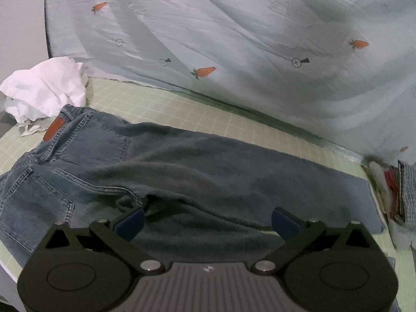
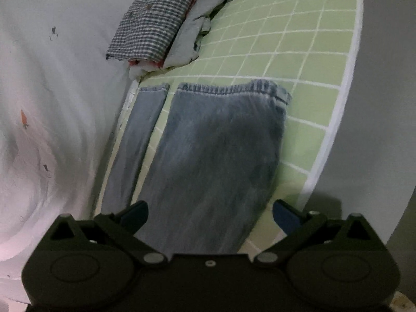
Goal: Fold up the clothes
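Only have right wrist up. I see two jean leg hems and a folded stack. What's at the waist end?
Observer: The jeans lie back side up; a brown leather patch shows at the waistband.
Operator: Anything beside them?
Observer: A crumpled white garment lies at the waistband.
Operator: Left gripper?
Observer: The left gripper is open over the nearer leg below the seat, gripping nothing.

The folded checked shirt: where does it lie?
In the right wrist view, the checked shirt tops a pile of folded clothes at upper left, beyond the jeans hems, beside the carrot-print sheet.
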### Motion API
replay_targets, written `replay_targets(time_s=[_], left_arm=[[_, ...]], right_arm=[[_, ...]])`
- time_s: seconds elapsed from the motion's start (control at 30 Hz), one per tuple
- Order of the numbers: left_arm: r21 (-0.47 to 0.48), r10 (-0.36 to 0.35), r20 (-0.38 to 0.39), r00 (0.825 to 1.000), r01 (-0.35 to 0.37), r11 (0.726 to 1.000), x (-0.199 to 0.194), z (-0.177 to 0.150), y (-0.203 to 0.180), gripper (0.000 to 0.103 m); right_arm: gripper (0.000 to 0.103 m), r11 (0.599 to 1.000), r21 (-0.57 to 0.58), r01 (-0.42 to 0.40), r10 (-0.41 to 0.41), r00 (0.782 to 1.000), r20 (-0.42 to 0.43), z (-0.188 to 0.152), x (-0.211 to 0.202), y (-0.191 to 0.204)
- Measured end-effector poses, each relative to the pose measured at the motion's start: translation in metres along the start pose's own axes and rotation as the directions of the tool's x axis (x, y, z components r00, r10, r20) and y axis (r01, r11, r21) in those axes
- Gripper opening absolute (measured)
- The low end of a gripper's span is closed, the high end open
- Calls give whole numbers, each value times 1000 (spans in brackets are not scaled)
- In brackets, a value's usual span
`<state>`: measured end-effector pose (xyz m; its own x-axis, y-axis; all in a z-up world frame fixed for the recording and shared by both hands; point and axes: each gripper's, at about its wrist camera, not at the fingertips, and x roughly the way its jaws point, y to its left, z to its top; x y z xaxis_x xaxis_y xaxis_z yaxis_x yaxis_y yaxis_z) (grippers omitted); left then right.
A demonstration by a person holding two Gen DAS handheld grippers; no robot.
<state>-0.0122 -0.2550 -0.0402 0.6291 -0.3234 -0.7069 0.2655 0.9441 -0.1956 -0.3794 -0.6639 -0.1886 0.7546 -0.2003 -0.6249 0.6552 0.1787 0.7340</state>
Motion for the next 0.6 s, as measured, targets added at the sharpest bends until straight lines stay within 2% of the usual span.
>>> replay_targets(time_s=[0.6], left_arm=[[-56,39,-38,999,-41,998,-5,2,50,103]], right_arm=[[103,988,113,-105,117,988,-103,-45,15,13]])
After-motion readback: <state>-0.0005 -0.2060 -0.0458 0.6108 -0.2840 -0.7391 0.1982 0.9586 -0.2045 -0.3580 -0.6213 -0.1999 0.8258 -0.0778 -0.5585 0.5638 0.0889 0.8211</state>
